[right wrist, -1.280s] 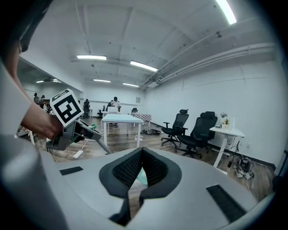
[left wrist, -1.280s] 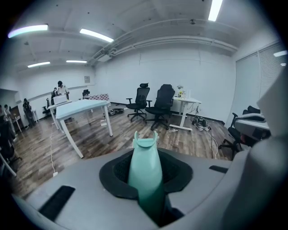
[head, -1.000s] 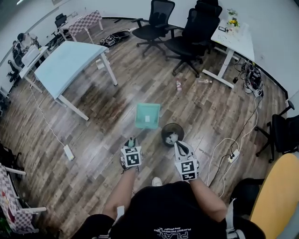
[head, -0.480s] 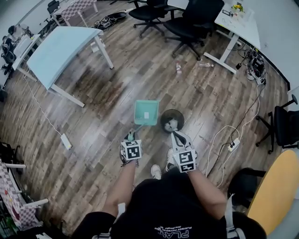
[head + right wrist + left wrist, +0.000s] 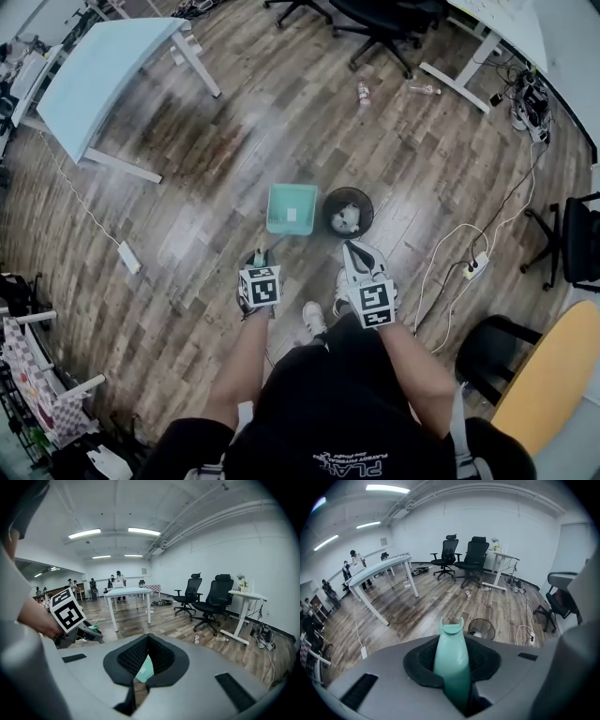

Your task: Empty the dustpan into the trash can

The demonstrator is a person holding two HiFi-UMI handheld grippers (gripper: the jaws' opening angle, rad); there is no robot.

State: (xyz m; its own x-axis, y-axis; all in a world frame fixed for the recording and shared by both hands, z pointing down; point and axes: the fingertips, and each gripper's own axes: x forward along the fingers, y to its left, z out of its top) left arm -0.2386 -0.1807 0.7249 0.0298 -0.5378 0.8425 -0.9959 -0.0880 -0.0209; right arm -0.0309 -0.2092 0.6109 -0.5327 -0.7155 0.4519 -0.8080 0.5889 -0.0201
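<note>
Dustpan point(image 5: 292, 208) is sitting low on the wood floor point(image 5: 187, 187), just beside the round trash can point(image 5: 326, 212). I am gripping its teal handle point(image 5: 451, 658) with the left tool point(image 5: 261, 257), jaws partway closed and pressing on it. My right tool point(image 5: 354, 251) is hovering near the can, jaws together, holding nothing.

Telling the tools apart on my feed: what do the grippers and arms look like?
Both the left gripper and right gripper have grey bodies, black ridged pads lining the jaws, and a white cube with black square markers. The arms are bare below a black short-sleeved top with white print.
</note>
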